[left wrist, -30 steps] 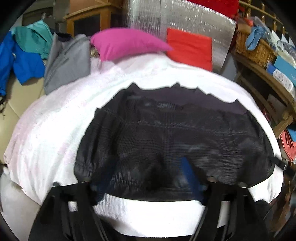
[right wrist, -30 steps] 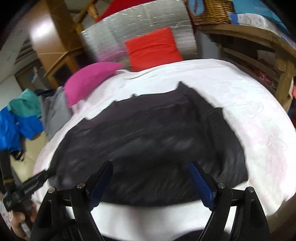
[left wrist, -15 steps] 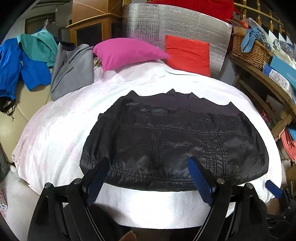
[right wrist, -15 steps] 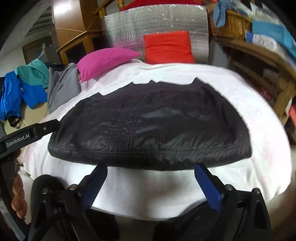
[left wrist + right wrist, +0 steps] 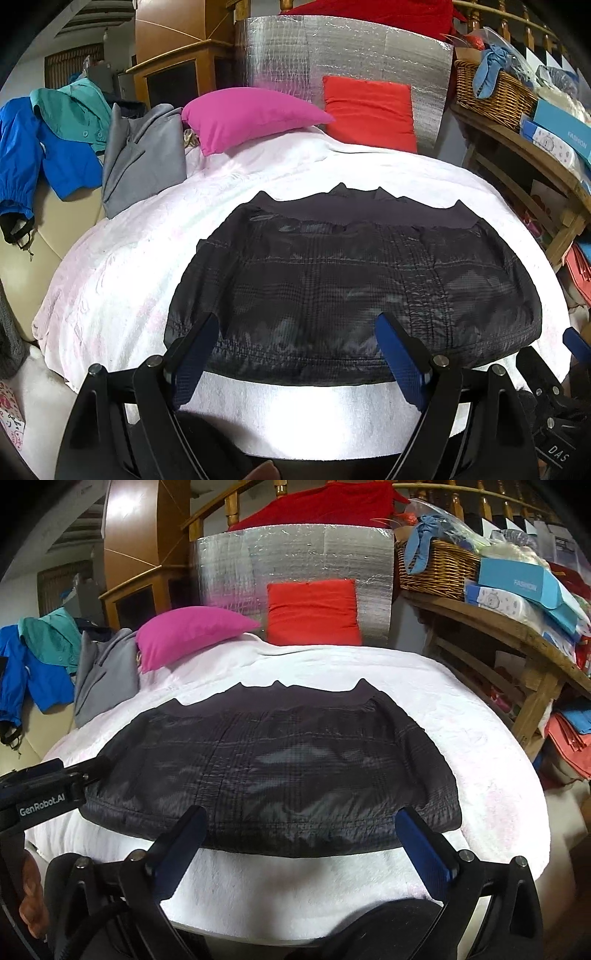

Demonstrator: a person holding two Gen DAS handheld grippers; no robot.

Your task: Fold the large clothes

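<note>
Black jacket [image 5: 347, 280] flat on bed [image 5: 122, 280]; wicker basket [image 5: 436, 566] holds blue cloth [image 5: 421, 548], perhaps more; both grippers [image 5: 299, 343] [image 5: 299, 834] apart, empty.

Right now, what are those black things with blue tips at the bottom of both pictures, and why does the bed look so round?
Those are tongs, one in each of a person's hands. A small camera sits on each, looking forward, and its lens bends everything round. One picture comes from the left tongs, the other from the right tongs. Both are open and hold nothing. On the white blanket lies a dark jacket, spread flat, waiting to be folded. Behind it rest a pink pillow and a red pillow.
</note>
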